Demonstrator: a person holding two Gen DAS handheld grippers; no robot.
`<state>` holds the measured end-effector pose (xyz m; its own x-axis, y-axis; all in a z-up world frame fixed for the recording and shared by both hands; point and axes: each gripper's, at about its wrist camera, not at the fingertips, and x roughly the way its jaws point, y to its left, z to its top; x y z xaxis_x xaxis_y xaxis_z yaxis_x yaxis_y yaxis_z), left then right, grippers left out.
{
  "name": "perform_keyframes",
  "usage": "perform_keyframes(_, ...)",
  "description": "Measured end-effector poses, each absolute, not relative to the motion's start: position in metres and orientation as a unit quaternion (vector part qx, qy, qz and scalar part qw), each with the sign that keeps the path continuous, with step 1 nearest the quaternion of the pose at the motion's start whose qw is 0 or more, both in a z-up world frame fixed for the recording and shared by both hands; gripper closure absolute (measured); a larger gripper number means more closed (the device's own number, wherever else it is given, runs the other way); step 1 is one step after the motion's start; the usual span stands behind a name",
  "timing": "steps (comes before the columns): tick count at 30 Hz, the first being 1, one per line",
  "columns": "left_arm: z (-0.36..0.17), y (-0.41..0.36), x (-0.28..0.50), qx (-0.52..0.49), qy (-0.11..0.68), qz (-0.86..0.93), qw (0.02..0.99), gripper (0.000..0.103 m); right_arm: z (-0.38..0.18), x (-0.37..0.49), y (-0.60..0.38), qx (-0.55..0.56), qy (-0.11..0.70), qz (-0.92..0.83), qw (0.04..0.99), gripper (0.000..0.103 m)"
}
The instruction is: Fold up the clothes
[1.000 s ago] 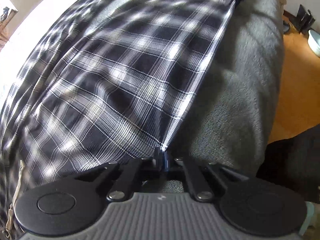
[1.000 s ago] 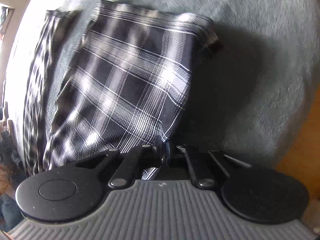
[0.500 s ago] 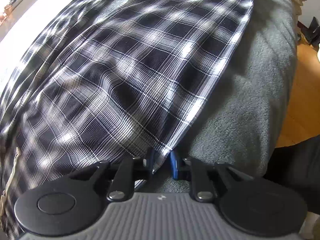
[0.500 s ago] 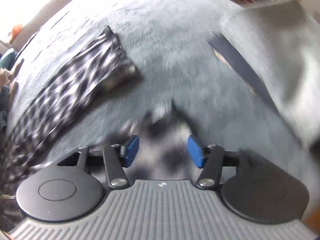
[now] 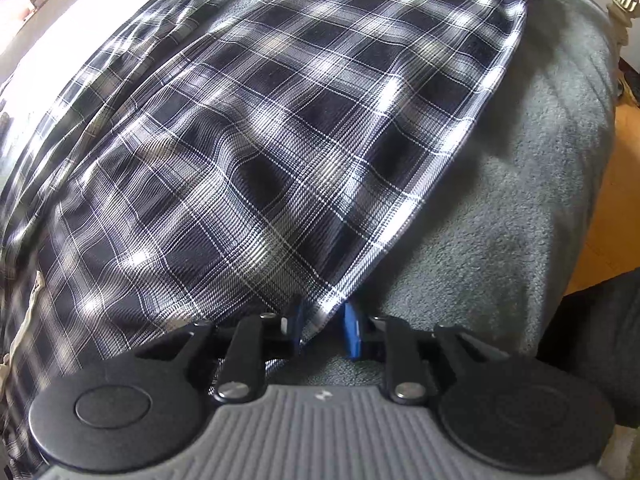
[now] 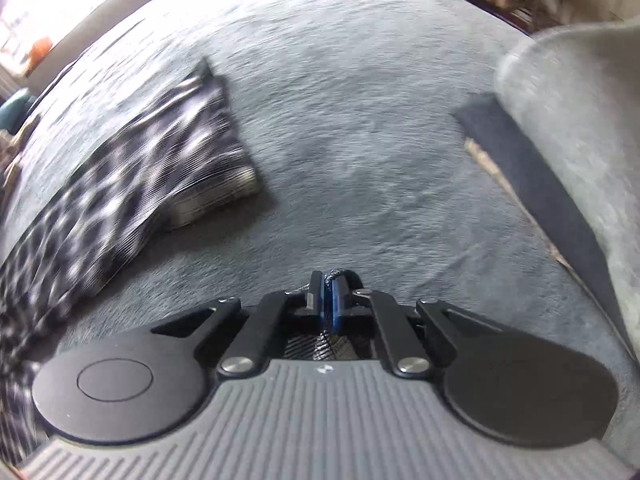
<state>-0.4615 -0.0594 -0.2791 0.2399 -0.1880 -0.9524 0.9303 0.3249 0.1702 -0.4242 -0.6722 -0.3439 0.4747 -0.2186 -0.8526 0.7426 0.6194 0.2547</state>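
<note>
Plaid garment [image 5: 280, 152] cloth lies loose between our left gripper's [image 5: 322, 322] parted jaws; our right gripper [image 6: 329, 300] pinches a dark fabric scrap. Outward, it sprawls across the grey blanket [image 5: 520, 200]. A one-sided pull could drag it askew and spoil the fold.

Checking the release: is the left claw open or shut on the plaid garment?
Open. The left claw shows a gap between its blue pads, and the plaid garment edge lies loosely between them.
</note>
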Motion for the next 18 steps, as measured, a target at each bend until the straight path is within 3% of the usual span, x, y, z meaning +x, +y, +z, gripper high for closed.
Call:
perform_keyframes(6,-0.275,-0.059,-0.462,0.404,0.455,-0.408,0.681,0.08,-0.358,-0.424,-0.68,0.319,0.403,-0.333,0.79,0.1)
perform_keyframes(8,-0.274,-0.058,-0.461,0.398,0.456,-0.405,0.686,0.078,-0.35,-0.431,-0.684,0.313,0.389,-0.392,0.772,0.092)
perform_keyframes(11,-0.271,-0.055,-0.461,0.389,0.457,-0.394,0.696,0.075,-0.318,-0.443,-0.673,0.293,0.353,-0.42,0.783,0.091)
perform_keyframes(15,-0.266,-0.05,-0.462,0.377,0.461,-0.377,0.709,0.072,-0.289,-0.397,-0.595,0.178,0.404,-0.233,0.866,0.091)
perform_keyframes(18,-0.263,-0.046,-0.463,0.368,0.464,-0.364,0.719,0.06,-0.302,-0.349,-0.511,0.116,0.459,-0.028,0.88,0.092)
